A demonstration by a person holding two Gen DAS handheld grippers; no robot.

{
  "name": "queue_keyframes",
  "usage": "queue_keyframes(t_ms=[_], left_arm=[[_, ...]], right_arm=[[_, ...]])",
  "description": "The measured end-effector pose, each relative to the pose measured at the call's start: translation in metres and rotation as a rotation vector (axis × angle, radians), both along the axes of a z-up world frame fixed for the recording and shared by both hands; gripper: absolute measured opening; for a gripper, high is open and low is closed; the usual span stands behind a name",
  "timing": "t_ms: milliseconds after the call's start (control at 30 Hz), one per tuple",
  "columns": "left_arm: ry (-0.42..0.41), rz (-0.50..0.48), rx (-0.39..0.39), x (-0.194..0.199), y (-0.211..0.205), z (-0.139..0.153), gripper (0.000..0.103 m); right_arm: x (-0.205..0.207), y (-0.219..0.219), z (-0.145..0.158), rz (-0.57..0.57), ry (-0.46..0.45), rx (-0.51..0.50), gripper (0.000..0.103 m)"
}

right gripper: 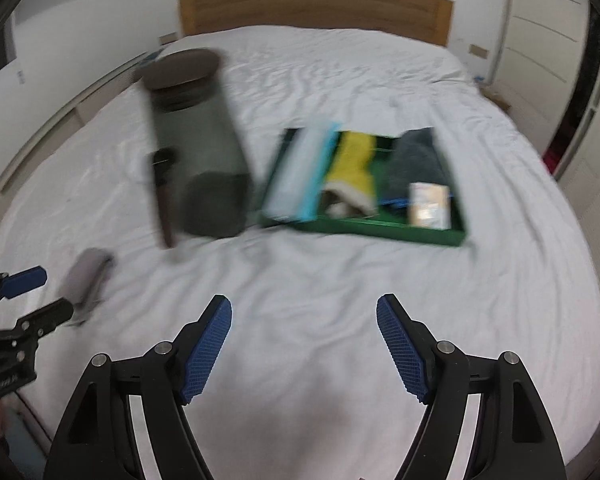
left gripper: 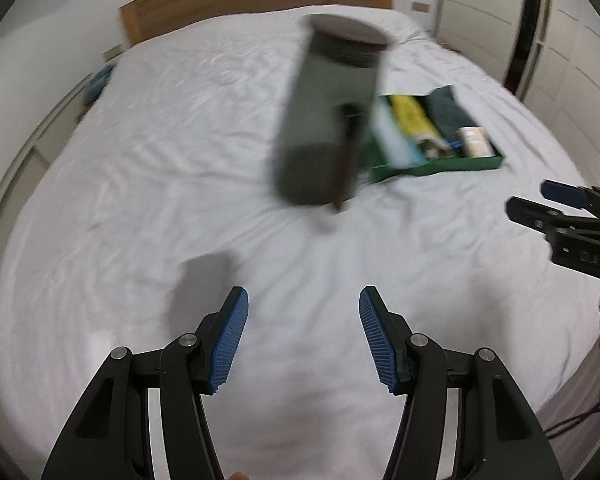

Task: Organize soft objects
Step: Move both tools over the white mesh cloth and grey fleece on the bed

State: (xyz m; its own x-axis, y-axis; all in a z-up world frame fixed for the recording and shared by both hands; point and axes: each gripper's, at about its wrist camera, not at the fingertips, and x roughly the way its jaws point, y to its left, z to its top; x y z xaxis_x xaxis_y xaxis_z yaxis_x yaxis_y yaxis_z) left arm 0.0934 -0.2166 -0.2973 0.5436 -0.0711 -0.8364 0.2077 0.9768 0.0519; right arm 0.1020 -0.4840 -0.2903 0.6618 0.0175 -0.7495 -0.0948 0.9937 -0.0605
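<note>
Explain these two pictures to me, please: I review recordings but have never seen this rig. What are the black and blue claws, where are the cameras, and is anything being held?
There is no robot here. A person carries a two-finger gripper in each hand, and each gripper has a wide-angle camera looking forward along its fingers. One picture comes from the left gripper, the other from the right gripper; each gripper also shows at the edge of the other's picture. The blue parts are ribbed pads on the black fingers.

Both look down on a bed with a white sheet and a wooden headboard. On it stand a tall dark container with a lid, blurred, and a green tray holding folded items: a light blue one, a yellow one, a dark one and a small box. A small grey object lies near the left gripper.

Both grippers are open and hold nothing.
</note>
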Motion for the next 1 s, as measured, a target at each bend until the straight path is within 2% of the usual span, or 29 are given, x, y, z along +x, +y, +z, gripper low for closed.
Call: queue_keyframes(t_ms=[233,400,567,733,1000], left_arm=[[0.053,0.154,0.076,-0.013,0.104,-0.016,0.055],[0.078,0.232,0.086,-0.012,0.165,-0.040,0.055],[0.108,0.250,0.067,-0.009,0.202,-0.070,0.055],[0.147,0.240,0.028,-0.006,0.230,-0.097,0.055],[0.170,0.175,0.017,0.000,0.249,-0.118,0.055]], right_arm=[[-0.006,0.086,-0.011,0.056,0.049,0.102,0.080],[0.006,0.149,-0.028,0.079,0.076,0.152,0.080],[0.024,0.194,-0.047,0.080,0.091,0.160,0.081],[0.041,0.230,-0.080,0.051,0.123,0.165,0.081],[0.074,0.269,-0.125,-0.028,0.160,0.183,0.081]])
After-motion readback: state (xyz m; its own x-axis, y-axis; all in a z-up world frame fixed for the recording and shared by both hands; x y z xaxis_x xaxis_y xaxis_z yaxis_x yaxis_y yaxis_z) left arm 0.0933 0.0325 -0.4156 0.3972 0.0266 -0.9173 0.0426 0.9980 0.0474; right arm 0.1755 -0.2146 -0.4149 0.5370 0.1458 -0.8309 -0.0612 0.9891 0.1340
